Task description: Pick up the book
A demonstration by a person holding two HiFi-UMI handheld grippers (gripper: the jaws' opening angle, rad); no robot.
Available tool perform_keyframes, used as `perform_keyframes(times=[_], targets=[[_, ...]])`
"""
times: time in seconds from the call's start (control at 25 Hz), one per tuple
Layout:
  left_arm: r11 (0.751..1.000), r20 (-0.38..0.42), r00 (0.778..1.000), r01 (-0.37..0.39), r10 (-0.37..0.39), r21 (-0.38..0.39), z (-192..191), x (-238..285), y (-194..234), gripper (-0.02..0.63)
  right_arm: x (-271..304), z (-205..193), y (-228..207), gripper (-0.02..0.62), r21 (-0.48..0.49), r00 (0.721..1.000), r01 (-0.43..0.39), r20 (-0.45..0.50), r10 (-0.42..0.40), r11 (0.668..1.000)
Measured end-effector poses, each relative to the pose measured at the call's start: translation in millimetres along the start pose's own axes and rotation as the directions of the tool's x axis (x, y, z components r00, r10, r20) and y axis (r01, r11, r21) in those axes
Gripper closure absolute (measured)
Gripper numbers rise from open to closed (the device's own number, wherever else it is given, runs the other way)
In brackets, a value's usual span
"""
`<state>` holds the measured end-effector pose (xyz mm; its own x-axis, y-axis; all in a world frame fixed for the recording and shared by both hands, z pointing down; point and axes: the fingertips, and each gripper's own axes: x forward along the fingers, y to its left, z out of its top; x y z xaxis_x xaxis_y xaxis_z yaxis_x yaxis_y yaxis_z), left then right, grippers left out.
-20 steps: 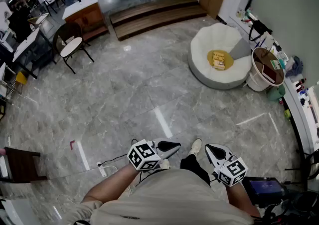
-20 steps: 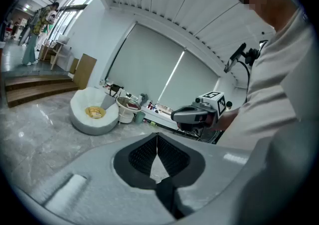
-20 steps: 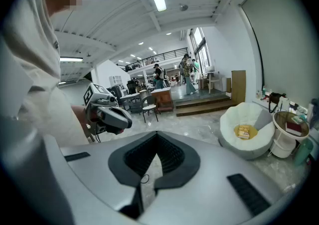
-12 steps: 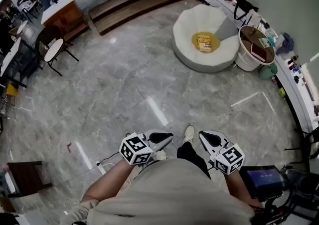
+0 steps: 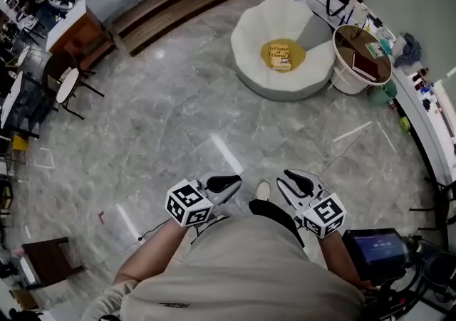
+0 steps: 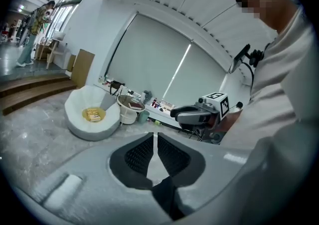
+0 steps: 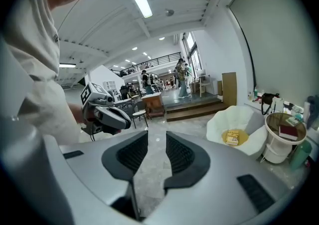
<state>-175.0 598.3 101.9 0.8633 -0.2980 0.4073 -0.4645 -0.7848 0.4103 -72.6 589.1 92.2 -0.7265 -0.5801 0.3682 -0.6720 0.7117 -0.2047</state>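
Book (image 5: 279,55) seen lying on yellow cushion (image 5: 298,53) in white chair (image 5: 249,31), well apart from both grippers. Left gripper (image 5: 226,184) held closed, empty; right gripper (image 5: 296,183) parted, empty. Risk judged: book shoved into soft cushion if jaws not opened wider beforehand.

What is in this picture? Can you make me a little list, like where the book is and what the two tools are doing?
book: yellow book, lying flat on a yellow cushion
seat: white round chair holding the cushion, far across the grey floor from the person
next to the chair: round side table
left: left tool shut, nothing in it
right: right tool a little open, nothing in it
task so far: book not picked up yet
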Motion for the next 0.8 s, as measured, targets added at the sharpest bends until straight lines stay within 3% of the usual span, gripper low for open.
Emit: perform_keyframes(times=[0.32, 0.6, 0.8], targets=[[1.000, 0.007, 1.000, 0.004, -0.004, -0.019, 70.5, 102.3, 29.2, 0.583, -18.7, 19.8, -136.5, 0.436, 0.030, 0.993, 0.097, 0.062, -0.099, 0.995], [0.999, -0.028, 0.999, 0.027, -0.029, -0.043, 96.9, 152.6, 69.5, 0.537, -0.9, 25.4, -205.8, 0.382, 0.115, 0.983, 0.160, 0.070, -0.169, 0.980], [0.996, -0.034, 0.997, 0.071, -0.073, -0.057, 119.7, 186.8, 131.6, 0.526, 34.6, 37.4, -257.3, 0.348, 0.135, 0.978, 0.196, 0.050, -0.204, 0.971]])
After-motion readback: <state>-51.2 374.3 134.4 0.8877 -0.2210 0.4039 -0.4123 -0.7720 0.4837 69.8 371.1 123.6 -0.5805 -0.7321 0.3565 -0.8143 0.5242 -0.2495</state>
